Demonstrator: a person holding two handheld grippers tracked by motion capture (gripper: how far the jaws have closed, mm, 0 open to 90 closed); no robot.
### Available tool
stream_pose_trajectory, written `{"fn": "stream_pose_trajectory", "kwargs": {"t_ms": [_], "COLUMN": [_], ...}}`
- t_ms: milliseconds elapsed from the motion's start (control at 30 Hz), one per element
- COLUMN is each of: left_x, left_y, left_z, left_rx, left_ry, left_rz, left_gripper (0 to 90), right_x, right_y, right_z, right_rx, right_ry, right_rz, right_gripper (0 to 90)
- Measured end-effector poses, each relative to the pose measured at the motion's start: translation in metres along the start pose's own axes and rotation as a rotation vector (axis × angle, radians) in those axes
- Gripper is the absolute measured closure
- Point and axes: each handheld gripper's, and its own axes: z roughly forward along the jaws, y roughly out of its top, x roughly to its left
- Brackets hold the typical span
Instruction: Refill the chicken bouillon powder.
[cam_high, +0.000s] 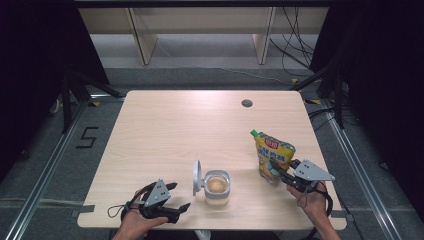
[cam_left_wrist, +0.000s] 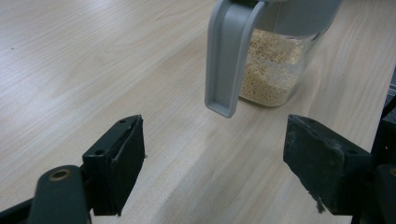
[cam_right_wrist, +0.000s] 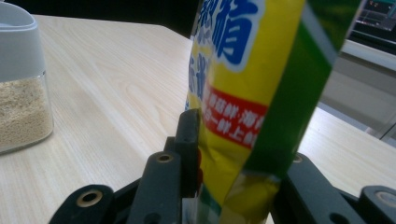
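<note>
Yellow pouch (cam_high: 273, 157) stands upright, pinched low by the right gripper (cam_high: 278, 172); the open jar (cam_high: 217, 188) sits to its left, nearer the spread left gripper (cam_high: 181, 197).

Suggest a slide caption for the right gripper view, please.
Right tongs clamp a yellow pouch beside a seasoning jar.

Each bare hand carries a black two-jaw tool topped by a grey three-cornered plate with small dark holes, the left gripper (cam_high: 181, 197) trailing a looped black cable, the right gripper (cam_high: 275, 167) with brass-ringed pivot screws and a black wrist strap.
</note>
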Motion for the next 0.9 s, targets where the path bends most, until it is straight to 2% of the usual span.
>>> {"fn": "stream_pose_trajectory", "kwargs": {"t_ms": [67,100,267,300,367,400,467,500,533,567,600,700,733,767,833,867,900], "left_x": [0.000,-0.003,-0.002,-0.002,-0.002,-0.002,-0.002,-0.002,-0.002,0.001,0.001,-0.001,-0.001,0.000,0.000,0.000,0.000], "left_y": [0.000,-0.001,-0.001,-0.001,-0.001,-0.001,-0.001,-0.001,-0.001,-0.001,-0.001,-0.001,-0.001,-0.001,-0.001,-0.001,-0.001], "left_z": [0.000,0.001,0.002,0.002,0.002,0.002,0.001,0.001,0.001,0.001,0.001,0.001,0.001,0.001,0.001,0.001,0.002], "left_rx": [-0.002,-0.006,-0.007,-0.013,-0.014,-0.014,-0.009,-0.013,-0.013,-0.020,-0.012,-0.017,-0.018,-0.016,-0.012,-0.014,-0.022], "left_ry": [-0.002,-0.001,-0.010,0.000,-0.007,-0.008,-0.009,-0.017,-0.017,-0.021,-0.018,-0.018,-0.018,-0.015,-0.021,-0.023,-0.021], "left_rz": [-0.014,-0.042,-0.044,-0.027,-0.047,-0.050,-0.044,-0.059,-0.059,-0.042,-0.037,-0.067,-0.068,-0.065,-0.063,-0.062,-0.065], "left_gripper": [20.4,20.4,20.4,20.4,20.4,20.4,20.4,20.4,20.4,20.4,20.4,20.4,20.4,20.4,20.4,20.4,20.4], "right_x": [0.000,0.000,0.001,0.002,0.003,0.001,0.001,0.004,0.004,0.003,0.003,0.004,0.004,0.005,0.005,0.005,0.003], "right_y": [-0.001,-0.002,-0.004,-0.004,-0.005,-0.006,-0.006,-0.007,-0.007,-0.007,-0.007,-0.007,-0.006,-0.005,-0.005,-0.004,-0.004], "right_z": [-0.004,-0.006,-0.010,-0.011,-0.012,-0.013,-0.014,-0.015,-0.015,-0.015,-0.015,-0.014,-0.014,-0.017,-0.018,-0.021,-0.022], "right_rx": [0.011,0.008,0.019,0.026,0.018,0.022,0.028,0.020,0.020,0.028,0.021,0.008,0.008,0.014,0.010,0.012,-0.009], "right_ry": [-0.006,-0.012,-0.008,-0.010,-0.014,-0.019,-0.028,-0.051,-0.051,-0.035,-0.049,-0.059,-0.033,-0.060,-0.062,-0.057,-0.076], "right_rz": [0.008,0.018,0.033,0.047,0.072,0.056,0.059,0.081,0.081,0.069,0.053,0.080,0.106,0.118,0.117,0.138,0.144], "right_gripper": [72.3,72.3,72.2,72.2,71.8,71.3,70.4,69.4,69.4,69.0,68.4,62.6,61.6,60.3,58.6,55.5,52.8]}}
